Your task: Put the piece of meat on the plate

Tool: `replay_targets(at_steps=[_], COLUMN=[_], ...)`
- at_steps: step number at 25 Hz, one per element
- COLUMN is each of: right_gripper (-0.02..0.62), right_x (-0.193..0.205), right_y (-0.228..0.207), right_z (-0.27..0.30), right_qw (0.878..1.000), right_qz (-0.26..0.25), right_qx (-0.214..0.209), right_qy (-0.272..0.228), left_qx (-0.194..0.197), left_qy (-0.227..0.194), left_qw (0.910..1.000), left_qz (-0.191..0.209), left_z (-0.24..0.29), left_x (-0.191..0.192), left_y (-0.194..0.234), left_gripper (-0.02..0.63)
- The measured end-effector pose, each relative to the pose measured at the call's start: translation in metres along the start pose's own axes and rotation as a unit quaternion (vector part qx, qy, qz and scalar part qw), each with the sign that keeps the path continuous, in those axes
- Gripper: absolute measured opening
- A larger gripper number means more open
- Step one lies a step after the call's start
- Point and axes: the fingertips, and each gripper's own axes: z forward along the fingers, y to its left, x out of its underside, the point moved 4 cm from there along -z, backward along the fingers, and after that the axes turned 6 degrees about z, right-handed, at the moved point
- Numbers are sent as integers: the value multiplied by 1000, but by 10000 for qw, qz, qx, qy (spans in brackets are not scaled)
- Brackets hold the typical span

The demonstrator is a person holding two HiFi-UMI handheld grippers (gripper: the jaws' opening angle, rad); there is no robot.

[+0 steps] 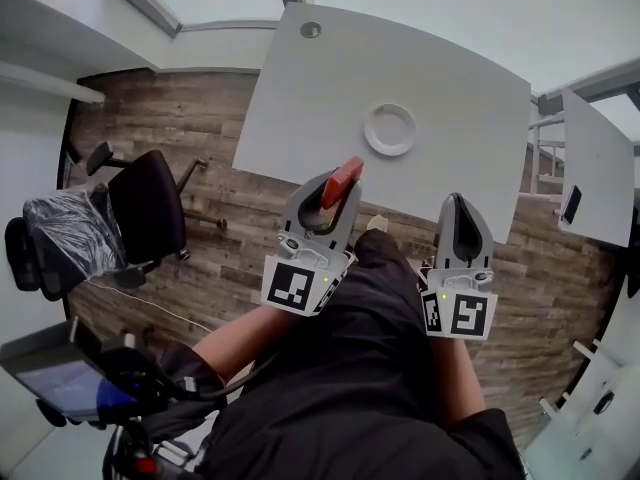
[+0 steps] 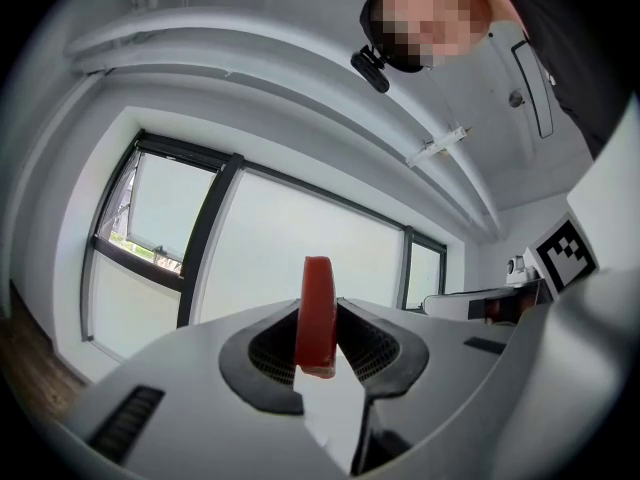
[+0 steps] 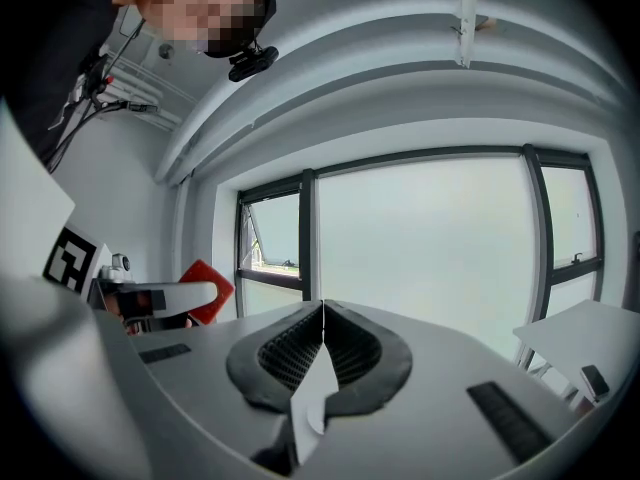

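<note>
A red slab of meat sticks out of my left gripper, whose jaws are shut on it; in the left gripper view the meat stands on edge between the pads. The white plate lies on the white table, beyond and a little right of the meat. My right gripper is shut with nothing in it, held to the right of the left one near the table's near edge. In the right gripper view the jaws meet, and the meat shows at the left.
A black office chair stands on the wooden floor to the left of the table. A second white table with a dark phone is at the right. Both gripper views look level at large windows.
</note>
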Motion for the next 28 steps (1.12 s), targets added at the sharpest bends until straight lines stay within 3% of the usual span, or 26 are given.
replay_targets(at_steps=[12, 17, 25, 28], right_gripper=[6, 6, 6, 6], right_x=[-18, -25, -27, -28], right_y=[-6, -15, -39, -38], right_z=[39, 53, 78, 82], right_qw=[9990, 9988, 9990, 9990], right_qz=[-49, -62, -27, -30], right_qx=[-405, -434, -403, -417], right_qy=[-157, -221, -190, -180], left_qx=[-50, 3, 128, 205], left_qy=[354, 679, 1080, 1192], left_qw=[9993, 9975, 9940, 9926], left_qz=[-54, -200, 127, -82], left_z=[43, 65, 112, 119], left_x=[14, 33, 53, 67], left_y=[5, 7, 9, 9], left_gripper=[98, 98, 98, 98])
